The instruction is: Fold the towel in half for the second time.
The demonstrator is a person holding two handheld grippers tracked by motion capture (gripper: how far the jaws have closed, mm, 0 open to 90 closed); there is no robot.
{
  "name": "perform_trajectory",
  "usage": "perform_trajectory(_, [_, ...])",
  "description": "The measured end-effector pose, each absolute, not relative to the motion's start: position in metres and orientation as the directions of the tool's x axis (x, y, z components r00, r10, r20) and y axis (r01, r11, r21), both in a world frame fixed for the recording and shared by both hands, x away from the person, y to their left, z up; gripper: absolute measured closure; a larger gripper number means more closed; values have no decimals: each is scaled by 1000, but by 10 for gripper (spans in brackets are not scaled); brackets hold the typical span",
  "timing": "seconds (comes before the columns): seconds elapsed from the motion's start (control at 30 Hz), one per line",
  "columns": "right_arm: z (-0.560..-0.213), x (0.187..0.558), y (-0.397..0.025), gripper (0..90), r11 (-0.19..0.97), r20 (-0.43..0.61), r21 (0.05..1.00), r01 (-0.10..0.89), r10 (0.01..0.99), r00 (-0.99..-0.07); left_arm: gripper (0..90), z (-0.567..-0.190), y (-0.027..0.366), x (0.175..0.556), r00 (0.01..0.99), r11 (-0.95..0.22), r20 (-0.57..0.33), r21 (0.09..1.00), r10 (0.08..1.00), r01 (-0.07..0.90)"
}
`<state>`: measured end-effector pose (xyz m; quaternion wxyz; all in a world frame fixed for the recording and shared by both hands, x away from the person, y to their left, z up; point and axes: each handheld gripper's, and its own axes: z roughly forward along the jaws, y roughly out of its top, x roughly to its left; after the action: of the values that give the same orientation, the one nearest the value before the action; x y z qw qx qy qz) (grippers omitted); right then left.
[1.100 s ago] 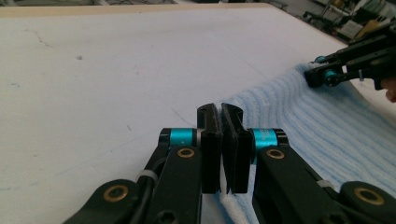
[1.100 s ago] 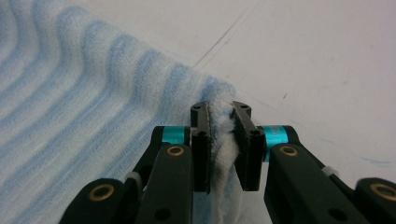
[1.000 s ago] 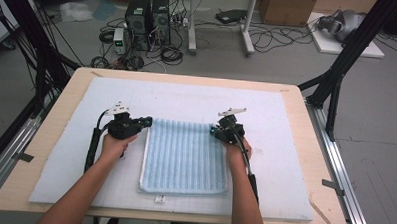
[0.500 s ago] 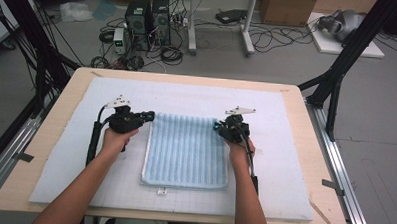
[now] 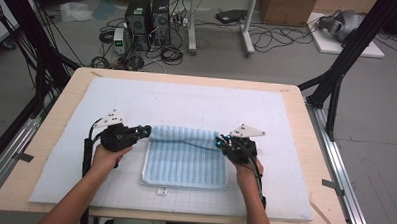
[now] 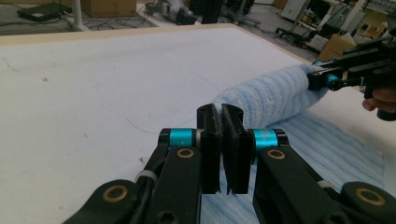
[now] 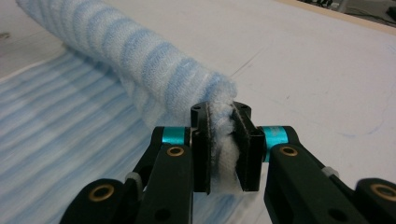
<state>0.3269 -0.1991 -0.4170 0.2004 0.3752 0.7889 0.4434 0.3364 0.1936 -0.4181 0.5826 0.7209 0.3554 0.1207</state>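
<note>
- The blue striped towel (image 5: 186, 159) lies near the middle of the white foam mat (image 5: 187, 104), towards the person's edge of the counter (image 5: 305, 146), with its far edge lifted and curled back over itself into a soft tube.
- That tube (image 6: 275, 95) runs from 9 o'clock to 3 o'clock across the high view, so the long axis of the rolled part goes side to side, while the stripes on the flat part run from 12 o'clock to 6 o'clock.
- The flat part looks close to square, with a small tag (image 5: 160, 191) at its 6 o'clock edge.
- The left hand-held gripper (image 5: 145, 131) sits at the towel's 9 o'clock far corner; in the left gripper view (image 6: 224, 140) its jaws stand pressed together, with only a thin fringe of fibre between them, so it appears to pinch the cloth's edge.
- The right hand-held gripper (image 5: 219, 141) holds the 3 o'clock far corner; in the right gripper view (image 7: 224, 144) a wad of white-blue cloth is plainly squeezed between the jaws.
- Holding both far corners level likely keeps the fold straight, so the far edge can be drawn towards 6 o'clock and laid square on the near edge.
- Each hand (image 5: 105, 159) comes in from 6 o'clock, outside the towel's sides.
</note>
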Motion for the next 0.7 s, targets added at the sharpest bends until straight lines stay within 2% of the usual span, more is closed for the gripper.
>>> perform_trajectory(0.7, [-423, 255, -203, 790, 329, -2, 863, 384, 762, -648, 856, -427, 198, 263, 780, -157, -204, 920, 592, 360])
